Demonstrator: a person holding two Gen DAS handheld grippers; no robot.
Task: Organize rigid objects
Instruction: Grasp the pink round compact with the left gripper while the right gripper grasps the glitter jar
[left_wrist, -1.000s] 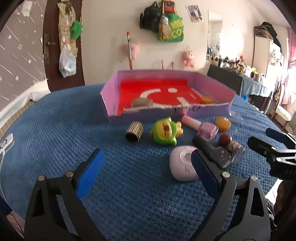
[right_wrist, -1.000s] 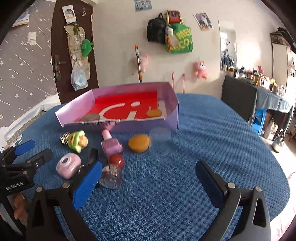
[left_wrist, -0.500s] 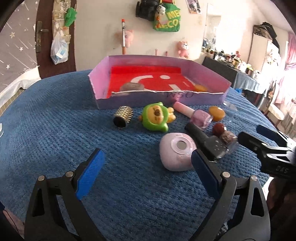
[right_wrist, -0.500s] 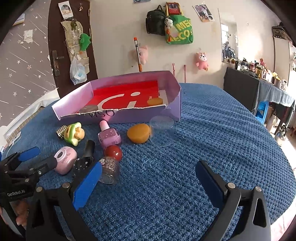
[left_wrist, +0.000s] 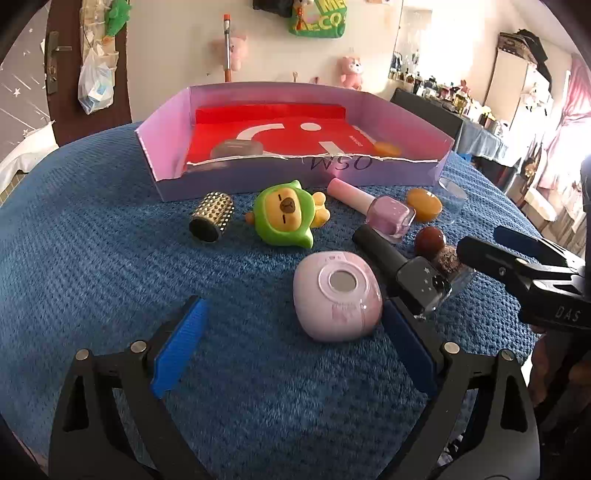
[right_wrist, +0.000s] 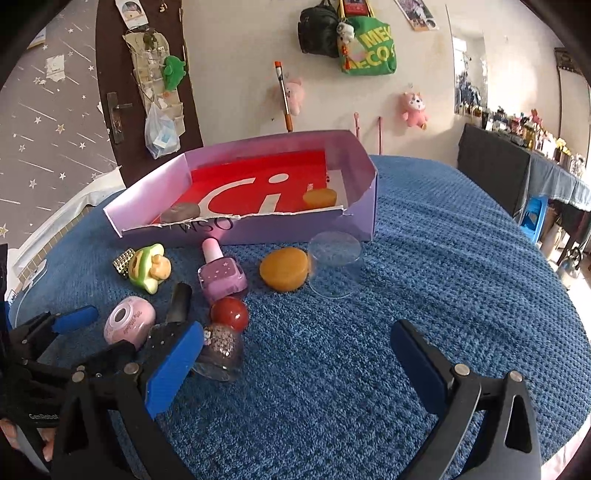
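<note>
A purple cardboard box (left_wrist: 391, 171) with a red floor stands at the back; it also shows in the right wrist view (right_wrist: 364, 218). It holds a grey disc (left_wrist: 236, 148) and an orange disc (left_wrist: 386, 148). In front lie a gold studded cylinder (left_wrist: 212, 216), a green toy (left_wrist: 285, 218), a pink nail polish bottle (left_wrist: 373, 207), an orange puck (left_wrist: 424, 204), a clear cup (right_wrist: 335, 264), a red-capped glitter bottle (right_wrist: 224, 332), a black bottle (left_wrist: 400, 266) and a pink rounded case (left_wrist: 338, 295). My left gripper (left_wrist: 293, 349) is open, just short of the pink case. My right gripper (right_wrist: 297, 363) is open and empty.
The blue knitted cloth (left_wrist: 92, 258) covers the round table. The right gripper's fingers (left_wrist: 517, 254) reach into the left view beside the bottles. A door and a wall hung with bags and toys stand behind. A dark side table (right_wrist: 517, 166) is at the right.
Both grippers have moved forward and lower toward the cluster. The pink case now sits just ahead of my left fingers. Both stay open.
</note>
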